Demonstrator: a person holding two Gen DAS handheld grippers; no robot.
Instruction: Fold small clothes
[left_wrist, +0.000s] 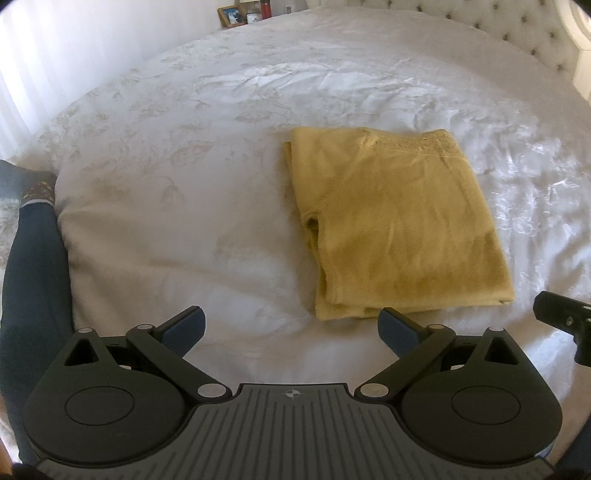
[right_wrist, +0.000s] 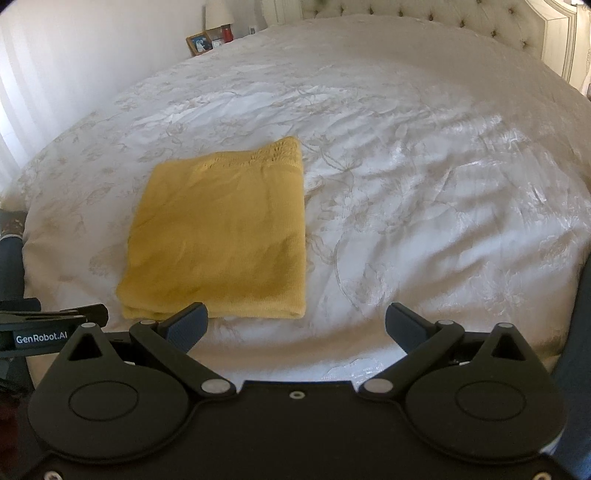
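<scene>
A yellow garment (left_wrist: 395, 225) lies folded into a neat rectangle on the white bedspread (left_wrist: 177, 206), its lace-trimmed edge at the far side. My left gripper (left_wrist: 291, 326) hovers just before the garment's near edge, open and empty, and the garment sits ahead and to the right of it. In the right wrist view the same yellow garment (right_wrist: 221, 232) lies ahead and to the left. My right gripper (right_wrist: 295, 325) is open with nothing between its fingers; its left fingertip (right_wrist: 188, 325) is close to the garment's near edge.
A person's leg in dark trousers with a patterned sock (left_wrist: 33, 236) rests along the bed's left edge. A tufted headboard (left_wrist: 517, 26) stands at the far right. Picture frames and a red bottle (right_wrist: 212, 38) sit on a nightstand beyond the bed.
</scene>
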